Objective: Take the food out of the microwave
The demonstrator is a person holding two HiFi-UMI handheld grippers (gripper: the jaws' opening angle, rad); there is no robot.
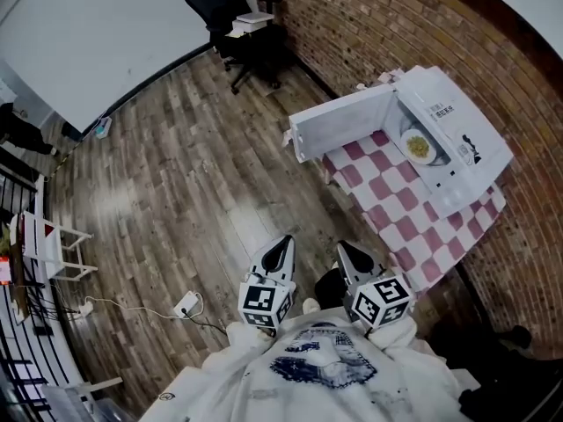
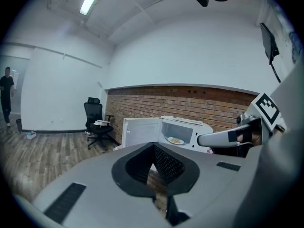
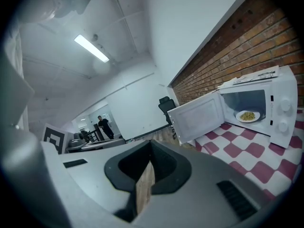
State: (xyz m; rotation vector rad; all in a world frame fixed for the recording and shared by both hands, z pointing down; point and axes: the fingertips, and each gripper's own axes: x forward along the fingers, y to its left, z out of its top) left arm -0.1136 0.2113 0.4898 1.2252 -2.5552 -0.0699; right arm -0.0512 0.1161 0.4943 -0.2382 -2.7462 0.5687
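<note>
Food [image 1: 420, 147], yellowish, lies on a white plate [image 1: 406, 139] inside the open microwave [image 1: 457, 117], upper right in the head view. The door [image 1: 339, 123] swings out to the left. A red-and-white checked cloth [image 1: 396, 205] lies beneath. Left gripper [image 1: 286, 241] and right gripper [image 1: 345, 248], lower centre, have jaws closed and empty, well apart from the microwave.

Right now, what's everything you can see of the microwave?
The microwave is a white box, seemingly painted metal, standing upright on a red-and-white checked cloth close to the brick wall. Its door is swung wide open on its left side. Inside sits a white plate of yellowish food. Two round knobs sit on the front panel right of the cavity, and printed markings show on top. Only the cloth is seen touching it.
</note>
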